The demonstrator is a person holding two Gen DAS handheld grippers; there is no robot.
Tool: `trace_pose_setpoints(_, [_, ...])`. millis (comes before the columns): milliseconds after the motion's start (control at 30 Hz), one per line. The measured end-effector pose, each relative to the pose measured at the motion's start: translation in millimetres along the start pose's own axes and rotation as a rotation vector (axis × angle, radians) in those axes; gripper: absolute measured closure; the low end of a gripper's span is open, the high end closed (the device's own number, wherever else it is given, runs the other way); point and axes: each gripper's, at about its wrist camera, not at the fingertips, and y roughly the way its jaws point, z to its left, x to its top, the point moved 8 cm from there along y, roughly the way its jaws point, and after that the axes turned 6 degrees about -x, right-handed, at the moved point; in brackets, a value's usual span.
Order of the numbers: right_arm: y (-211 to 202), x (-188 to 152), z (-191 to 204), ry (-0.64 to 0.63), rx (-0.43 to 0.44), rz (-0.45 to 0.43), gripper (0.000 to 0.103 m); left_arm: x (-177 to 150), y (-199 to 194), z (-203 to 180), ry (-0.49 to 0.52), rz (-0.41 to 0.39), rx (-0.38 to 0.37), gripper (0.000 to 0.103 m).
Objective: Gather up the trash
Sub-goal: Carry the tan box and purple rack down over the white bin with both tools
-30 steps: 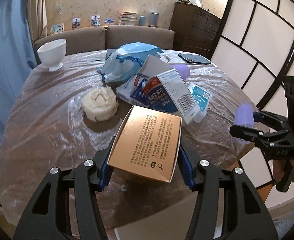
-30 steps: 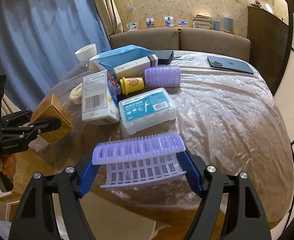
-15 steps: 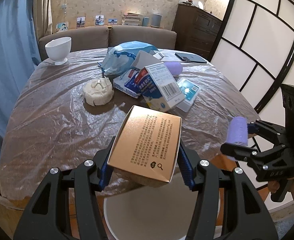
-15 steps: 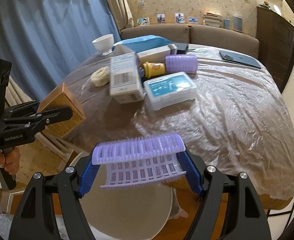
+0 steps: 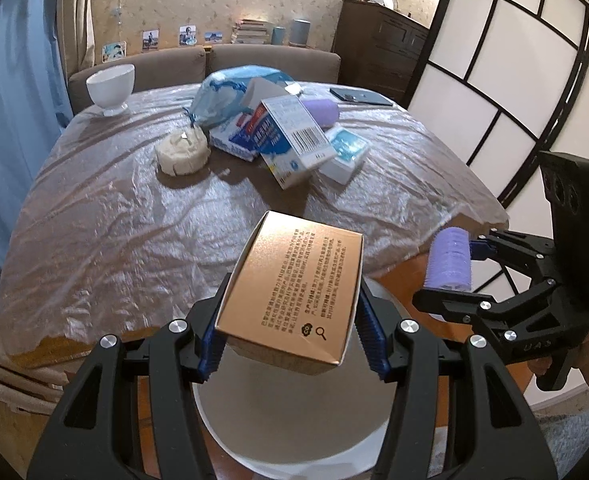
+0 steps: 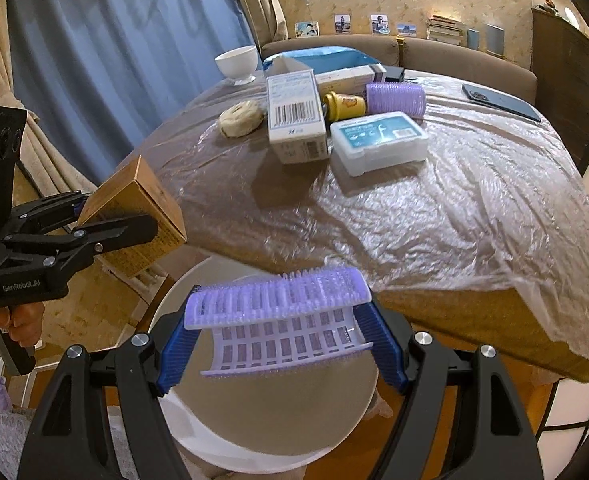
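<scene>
My left gripper (image 5: 292, 344) is shut on a gold cardboard box (image 5: 294, 288) and holds it over the open white trash bin (image 5: 254, 432) below the table's front edge. My right gripper (image 6: 280, 344) is shut on a squashed purple hair roller (image 6: 278, 308), also above the bin (image 6: 254, 436). In the right wrist view the left gripper (image 6: 106, 228) with the box (image 6: 134, 204) is at the left. In the left wrist view the right gripper (image 5: 470, 276) with the roller (image 5: 450, 258) is at the right.
On the plastic-covered table (image 5: 114, 220) lie a barcode carton (image 5: 290, 140), a teal-lidded plastic case (image 6: 378, 140), a second purple roller (image 6: 394, 98), a yellow cup (image 6: 342, 104), a beige crumpled wad (image 5: 182, 152), a blue bag (image 5: 230, 92), a white bowl (image 5: 110, 88) and a phone (image 6: 502, 100).
Both grippers have drawn back from over the table and dropped lower. The box and the roller now hang over the white bin, which has come into view beneath them.
</scene>
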Motion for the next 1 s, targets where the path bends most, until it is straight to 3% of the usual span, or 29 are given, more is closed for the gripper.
trace_pose_setpoints(1000, [36.2, -36.7, 15.5, -0.027, 0.009, 0.123, 0.029, -59.8, 31.6, 6.4, 0.016, 0.175, 0.019, 0.046])
